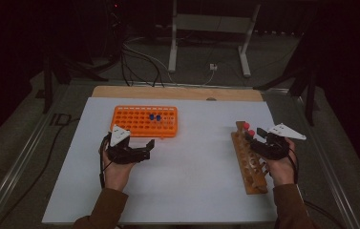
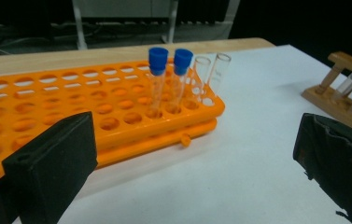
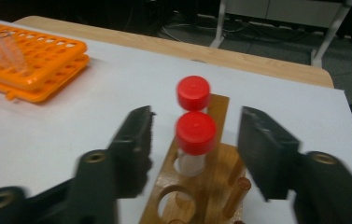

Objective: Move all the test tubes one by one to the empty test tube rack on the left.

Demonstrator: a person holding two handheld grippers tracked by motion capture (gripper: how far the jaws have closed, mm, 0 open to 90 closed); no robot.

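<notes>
Tube [image 3: 195, 135] with red cap sits upright in wooden rack [image 1: 249, 160] on table's right, right hand-held gripper [image 3: 194, 140] straddling it, jaws apart, not yet touching, for a lift; left hand-held gripper [image 2: 187, 158] wide apart, empty, beside orange rack [image 2: 94, 116].

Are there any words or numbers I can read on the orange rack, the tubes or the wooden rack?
None: no readable word or number on the orange rack, the blue-capped tubes, the red-capped tubes or the wooden rack.
Dark marks on the floor left of the table: too blurred to read.
</notes>
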